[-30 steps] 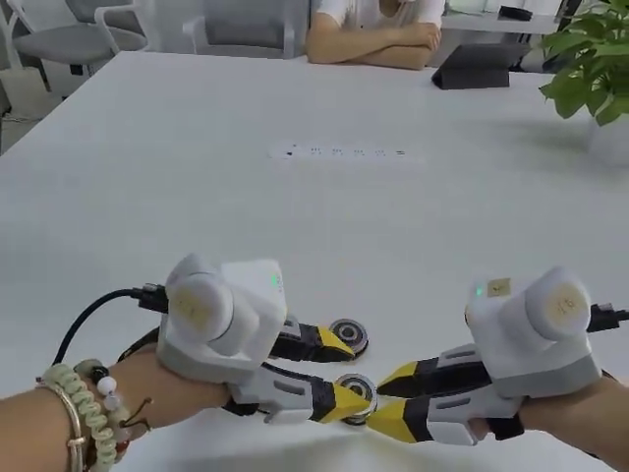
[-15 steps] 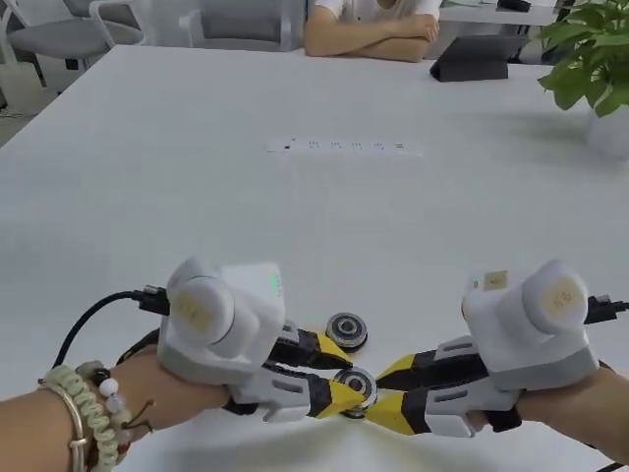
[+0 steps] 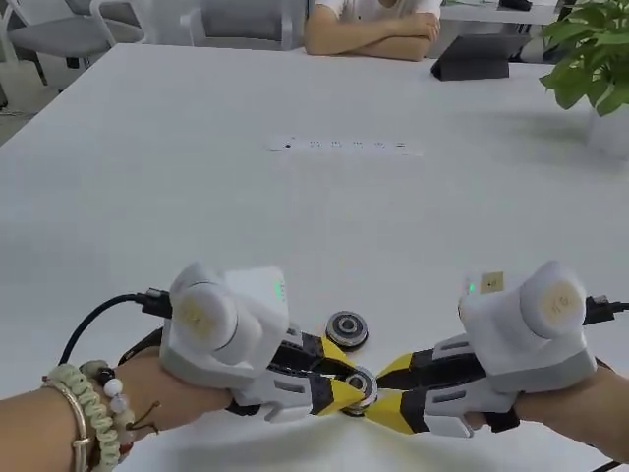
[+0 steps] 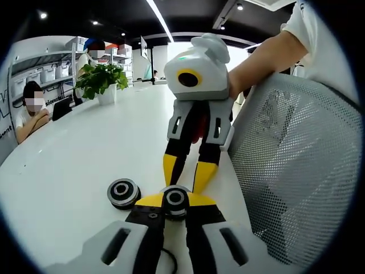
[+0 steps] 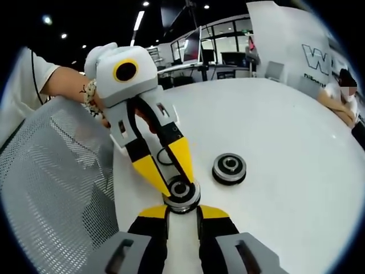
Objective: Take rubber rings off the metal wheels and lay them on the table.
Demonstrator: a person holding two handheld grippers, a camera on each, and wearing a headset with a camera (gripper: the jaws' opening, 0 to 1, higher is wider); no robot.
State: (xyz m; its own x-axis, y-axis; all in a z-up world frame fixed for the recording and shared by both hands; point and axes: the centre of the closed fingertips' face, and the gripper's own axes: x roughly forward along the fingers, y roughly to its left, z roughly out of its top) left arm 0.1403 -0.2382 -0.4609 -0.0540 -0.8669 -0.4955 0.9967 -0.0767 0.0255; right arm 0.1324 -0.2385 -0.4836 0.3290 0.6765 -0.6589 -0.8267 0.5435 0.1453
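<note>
A small metal wheel with a black rubber ring (image 3: 360, 382) sits at the table's near edge, caught between both grippers. My left gripper (image 3: 339, 374) comes in from the left and is shut on it. In the left gripper view the wheel (image 4: 175, 200) lies between the yellow tips. My right gripper (image 3: 378, 396) meets it from the right, its tips closed on the wheel's (image 5: 182, 191) other side. A second wheel (image 3: 346, 327) lies flat on the table just beyond, untouched; it is also in the left gripper view (image 4: 124, 192) and the right gripper view (image 5: 229, 168).
The white table (image 3: 295, 216) stretches far ahead, with a socket strip (image 3: 339, 147) set in its middle. A person with folded arms (image 3: 371, 34) sits at the far side. A dark tablet case (image 3: 477, 61) and a potted plant (image 3: 590, 59) stand far right. A mesh chair back (image 4: 296, 171) is close behind me.
My right gripper's tips have closed in against the wheel that the left gripper holds. The second wheel has stayed where it was. The head camera has shifted a little.
</note>
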